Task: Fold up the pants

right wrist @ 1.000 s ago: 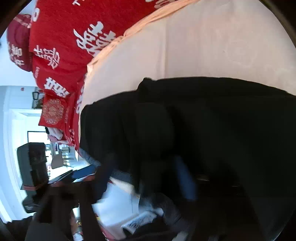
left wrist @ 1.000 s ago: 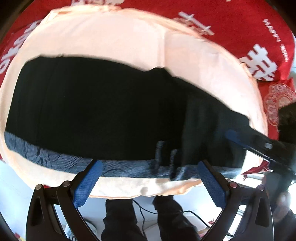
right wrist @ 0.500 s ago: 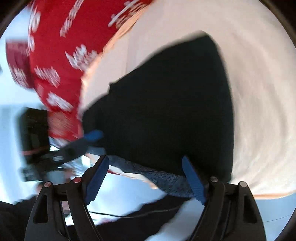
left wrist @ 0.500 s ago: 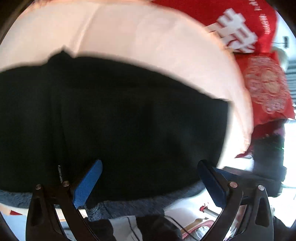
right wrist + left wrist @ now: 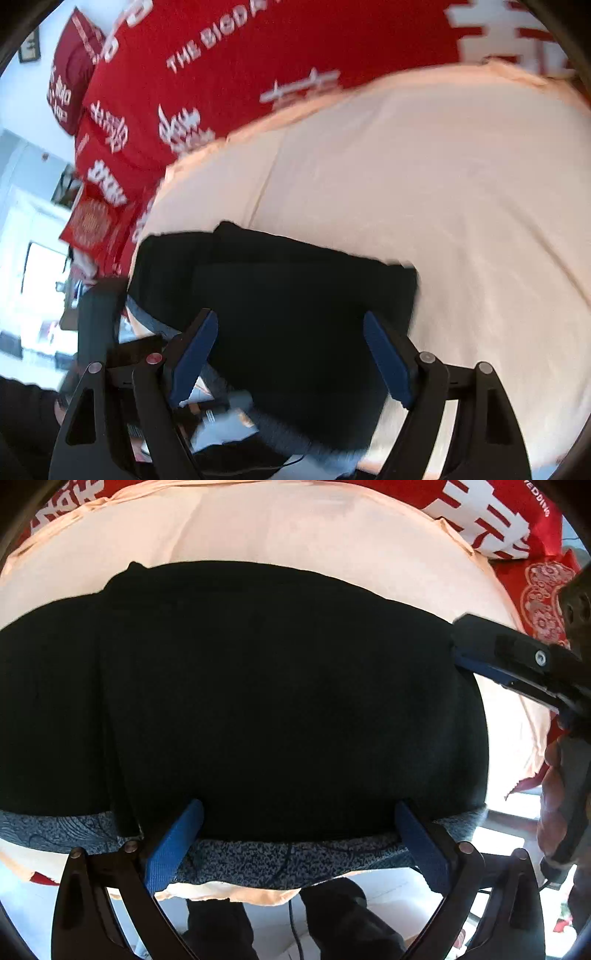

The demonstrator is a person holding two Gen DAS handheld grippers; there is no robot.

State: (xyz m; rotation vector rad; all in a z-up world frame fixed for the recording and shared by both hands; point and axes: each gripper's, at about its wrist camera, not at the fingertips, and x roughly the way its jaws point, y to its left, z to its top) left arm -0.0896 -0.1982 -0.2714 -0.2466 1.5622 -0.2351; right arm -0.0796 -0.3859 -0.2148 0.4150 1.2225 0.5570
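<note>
Left gripper (image 5: 297,834) wide open, holding nothing, blue pads (image 5: 173,845) hovering at the near edge of the black pants (image 5: 258,694), just above the blue-grey patterned strip (image 5: 280,860) along that edge. Right gripper (image 5: 290,354) also spread open and empty, poised over the near right part of the same garment; seen from the left wrist view as a black and blue finger (image 5: 517,664) reaching in at the right end of the pants. Pants lying flat on the peach sheet (image 5: 295,528), already folded into a broad dark block, long axis running left to right across the view, a second layer showing as a step at the left part. Directly ahead of both grippers, so no sideways search needed. Right end of the block nearer to the right gripper, left and middle part nearer to the left one. Probably another fold across the long axis to come, right end carried over to the left, though only a judgement from the present layout. Further out, red bedding with white characters (image 5: 258,55) beyond the sheet on the far side, a red patterned pillow (image 5: 543,602) at the far right, bright room past the bed edge
</note>
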